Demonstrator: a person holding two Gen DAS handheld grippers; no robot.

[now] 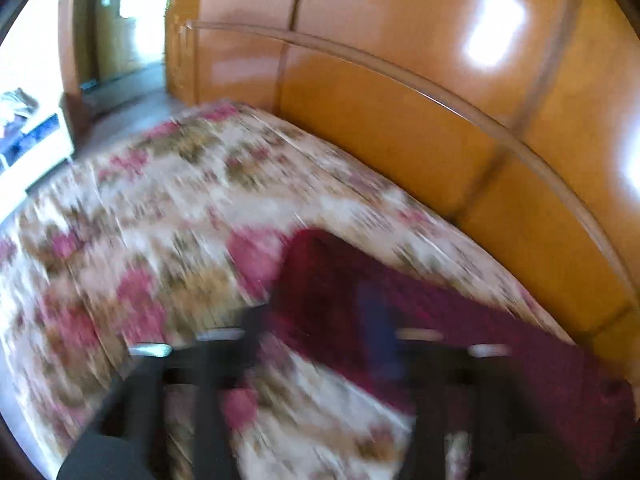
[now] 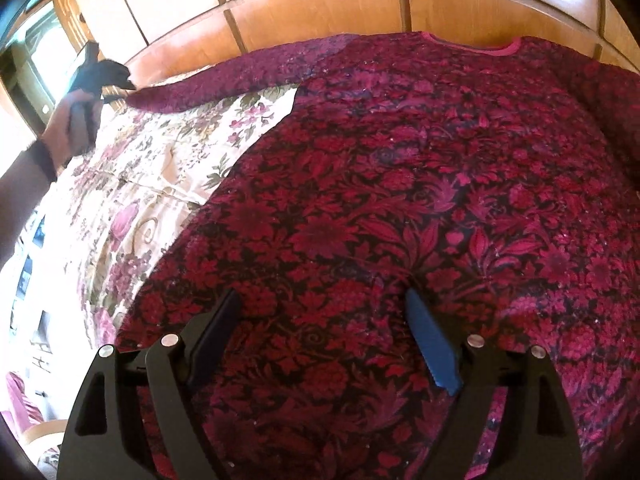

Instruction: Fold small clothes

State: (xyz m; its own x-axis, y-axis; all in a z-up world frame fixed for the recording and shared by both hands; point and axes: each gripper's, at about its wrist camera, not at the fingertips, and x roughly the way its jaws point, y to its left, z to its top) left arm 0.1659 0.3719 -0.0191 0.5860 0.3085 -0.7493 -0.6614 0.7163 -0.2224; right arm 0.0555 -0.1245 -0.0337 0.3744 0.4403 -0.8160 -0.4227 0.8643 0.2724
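A dark red floral top [image 2: 400, 200] lies spread flat on the bed, its pink neckline [image 2: 472, 42] toward the headboard. Its left sleeve [image 2: 224, 80] stretches out sideways over the bedsheet. My right gripper [image 2: 322, 298] hovers open over the lower body of the top, with nothing between its fingers. My left gripper [image 2: 102, 74], held in a hand [image 2: 64, 132], is at the sleeve's cuff end. The left wrist view is blurred; there the left gripper [image 1: 316, 316] has its fingers apart above the maroon sleeve [image 1: 480, 320] and grips nothing.
The bed has a cream sheet with pink flowers [image 2: 160, 160] [image 1: 160, 200]. A glossy wooden headboard [image 2: 320, 8] [image 1: 400, 120] runs along the far side of the bed. A doorway [image 1: 132, 20] and floor lie beyond the bed's left end.
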